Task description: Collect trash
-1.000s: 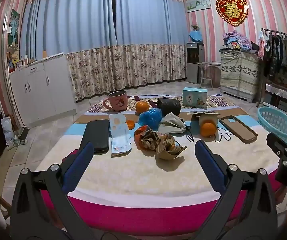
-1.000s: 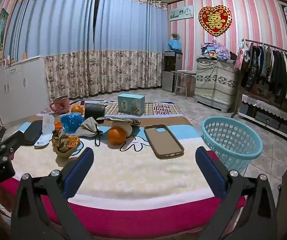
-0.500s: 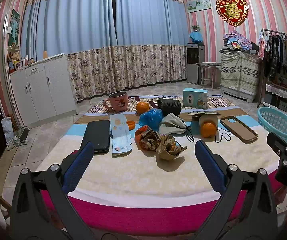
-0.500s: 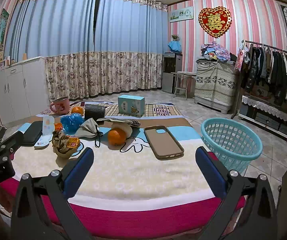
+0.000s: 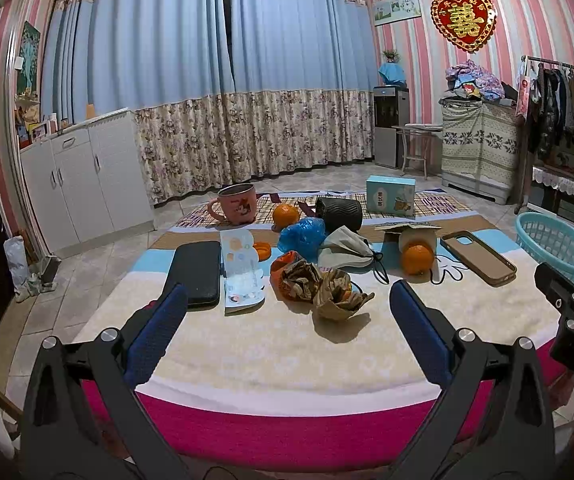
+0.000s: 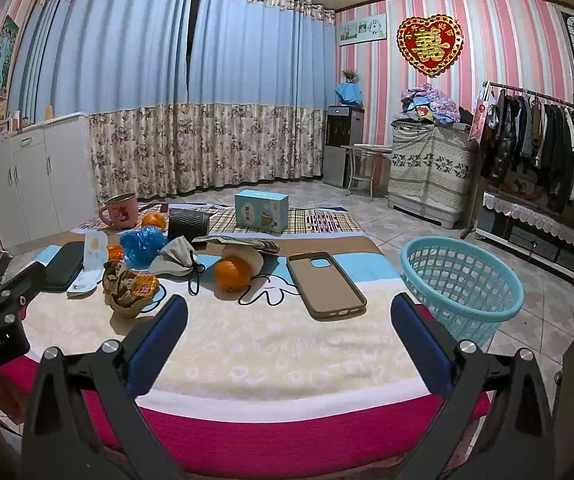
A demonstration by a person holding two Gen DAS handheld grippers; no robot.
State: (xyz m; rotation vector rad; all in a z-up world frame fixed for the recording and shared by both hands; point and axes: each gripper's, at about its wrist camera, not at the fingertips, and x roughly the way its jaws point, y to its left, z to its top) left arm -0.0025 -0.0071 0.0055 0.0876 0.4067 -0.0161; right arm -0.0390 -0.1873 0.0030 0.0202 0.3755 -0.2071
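Crumpled brown and orange wrappers lie mid-table; they also show in the right wrist view. A crumpled blue plastic bag lies behind them, and also shows in the right wrist view. A turquoise mesh basket stands on the floor right of the table, seen at the edge of the left wrist view. My left gripper is open and empty near the table's front edge, short of the wrappers. My right gripper is open and empty, in front of the phone case.
On the table: a brown phone case, oranges, a grey pouch, a black case, a white packet, a pink mug, a black roll, a teal box. A clothes rack stands right.
Both grippers stay open and almost still. The views have barely shifted, and nothing on the table has moved.
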